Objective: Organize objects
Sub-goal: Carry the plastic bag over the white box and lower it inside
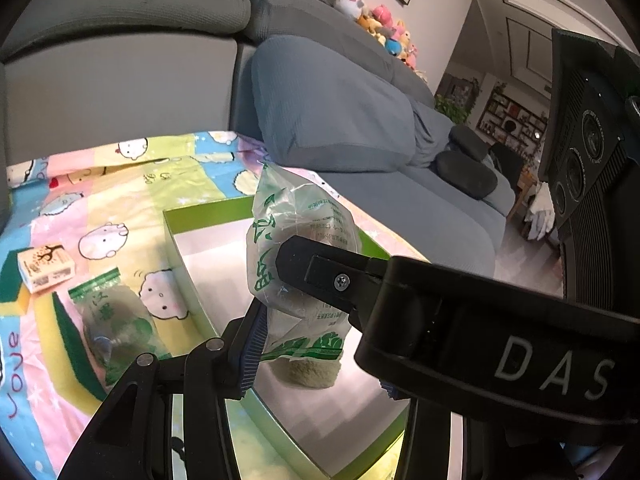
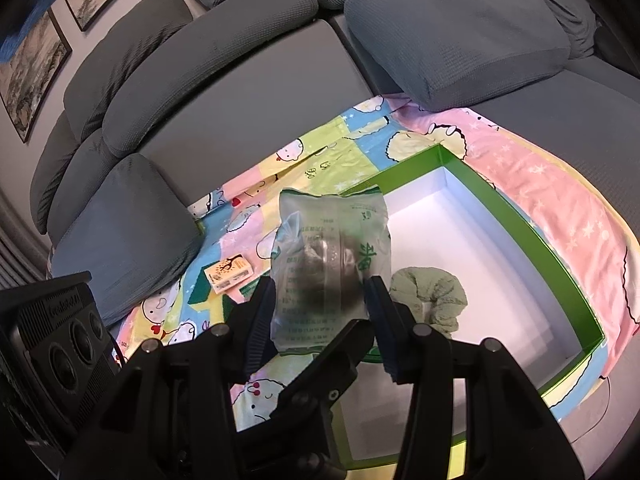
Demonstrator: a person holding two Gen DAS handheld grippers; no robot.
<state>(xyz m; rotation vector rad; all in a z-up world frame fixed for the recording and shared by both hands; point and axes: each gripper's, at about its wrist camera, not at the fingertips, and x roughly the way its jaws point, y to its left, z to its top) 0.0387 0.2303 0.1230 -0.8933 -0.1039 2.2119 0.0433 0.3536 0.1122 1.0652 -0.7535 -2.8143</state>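
A clear packet printed in green, with a dark round thing inside, hangs over the open green box. My left gripper is shut on its lower part; the left pad touches the plastic, and the right finger is hidden behind the other tool. In the right wrist view, the same packet sits squeezed between the pads of my right gripper. A finger of the right gripper crosses the left wrist view. A rolled green towel lies inside the box.
On the cartoon-print cloth, left of the box, lie a second green-printed packet, yellow-and-green sponges and a small cardboard box. Grey sofa cushions rise behind the cloth.
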